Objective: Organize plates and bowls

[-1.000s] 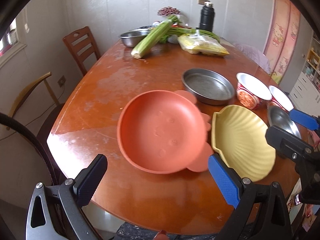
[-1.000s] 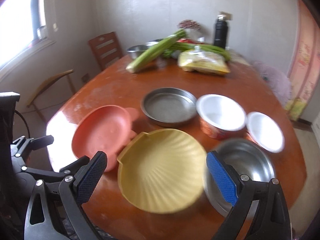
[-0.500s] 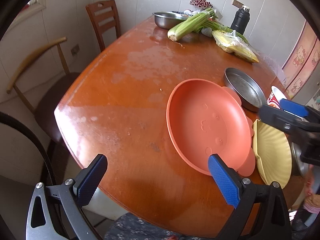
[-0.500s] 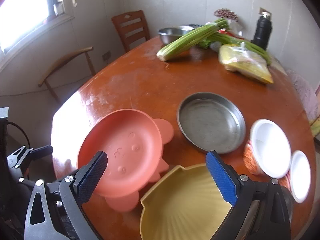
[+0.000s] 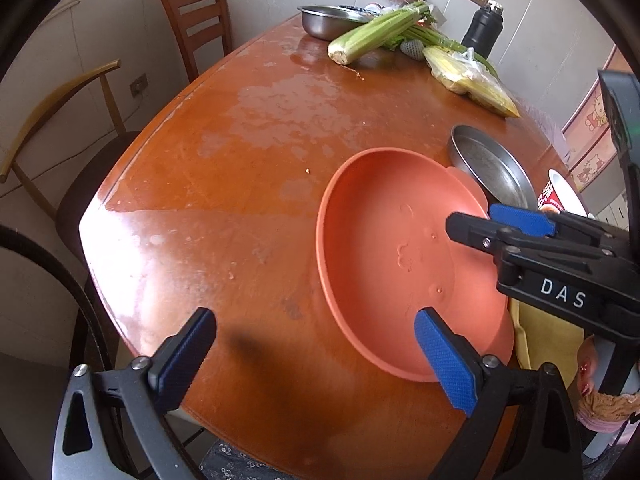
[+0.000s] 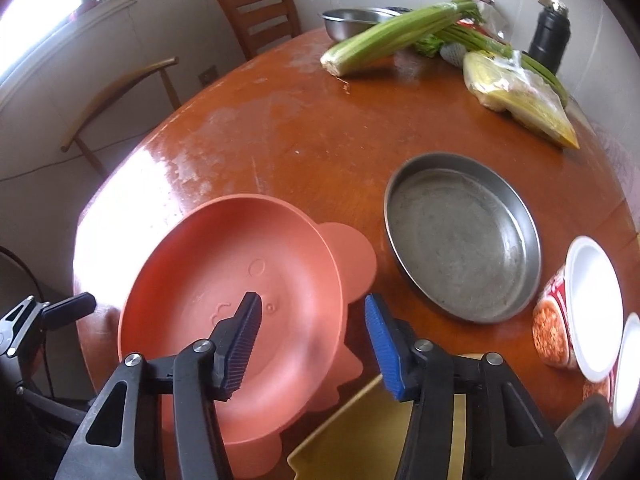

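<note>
Right gripper closing in on the orange plate, nothing stacked yet

On the table (image 6: 312, 128) the orange plate (image 6: 224, 304), metal pan (image 6: 460, 236), yellow shell plate (image 6: 372, 436) and paper bowls (image 6: 580, 308) all lie separate, so sorting is barely begun. The right gripper (image 6: 312, 344), jaws narrowed but gripping nothing, straddles the orange plate's right rim, having dropped in from higher up half a second ago. The left gripper (image 5: 316, 352) hangs released beside it
</note>
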`<state>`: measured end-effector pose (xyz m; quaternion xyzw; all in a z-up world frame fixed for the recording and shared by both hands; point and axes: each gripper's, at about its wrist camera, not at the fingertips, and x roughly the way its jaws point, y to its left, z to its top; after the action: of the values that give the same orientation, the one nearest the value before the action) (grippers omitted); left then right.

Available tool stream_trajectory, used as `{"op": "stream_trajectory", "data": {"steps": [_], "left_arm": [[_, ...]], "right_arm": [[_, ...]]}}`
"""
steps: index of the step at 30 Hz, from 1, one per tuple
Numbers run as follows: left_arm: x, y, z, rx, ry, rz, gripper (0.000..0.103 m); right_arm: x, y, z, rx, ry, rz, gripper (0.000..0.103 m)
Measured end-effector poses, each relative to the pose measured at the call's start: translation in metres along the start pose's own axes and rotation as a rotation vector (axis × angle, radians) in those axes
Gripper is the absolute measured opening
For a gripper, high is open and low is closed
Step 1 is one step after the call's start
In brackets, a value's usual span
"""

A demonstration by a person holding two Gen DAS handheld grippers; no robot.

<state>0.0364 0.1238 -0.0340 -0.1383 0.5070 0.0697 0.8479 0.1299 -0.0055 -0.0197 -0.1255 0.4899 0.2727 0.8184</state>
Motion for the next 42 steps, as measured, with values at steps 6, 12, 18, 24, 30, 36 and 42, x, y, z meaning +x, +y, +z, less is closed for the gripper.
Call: {"op": "stream_trajectory", "data": {"steps": [6,12,18,24,30,36,42], "left_arm": [[0.007,-0.006,0.006,-0.005,0.020,-0.007,0.081],[0.009,-0.011,0.014,-0.014,0.018,-0.018,0.049],[0.012,-0.012,0.020,-0.037,0.025,-0.049,0.035],[0.011,-0.009,0.028,-0.056,0.016,-0.039,0.035],[0.009,0.000,0.043,-0.067,0.002,-0.029,0.035],[0.009,0.004,0.067,-0.071,-0.034,-0.005,0.035],[0.020,0.004,0.094,-0.048,-0.047,0.026,0.035]], "right_arm": [[0.006,-0.007,0.003,0.018,0.011,-0.018,0.034],[0.010,-0.008,0.001,0.025,0.021,0.009,0.028],[0.009,-0.011,0.000,0.045,0.019,0.037,0.029],[0.009,-0.012,0.000,0.076,0.028,0.068,0.029],[0.004,-0.007,0.007,0.093,0.017,0.078,0.029],[0.001,-0.005,0.020,0.116,-0.012,0.086,0.030],[0.005,-0.012,0.032,0.179,-0.023,0.106,0.030]]}}
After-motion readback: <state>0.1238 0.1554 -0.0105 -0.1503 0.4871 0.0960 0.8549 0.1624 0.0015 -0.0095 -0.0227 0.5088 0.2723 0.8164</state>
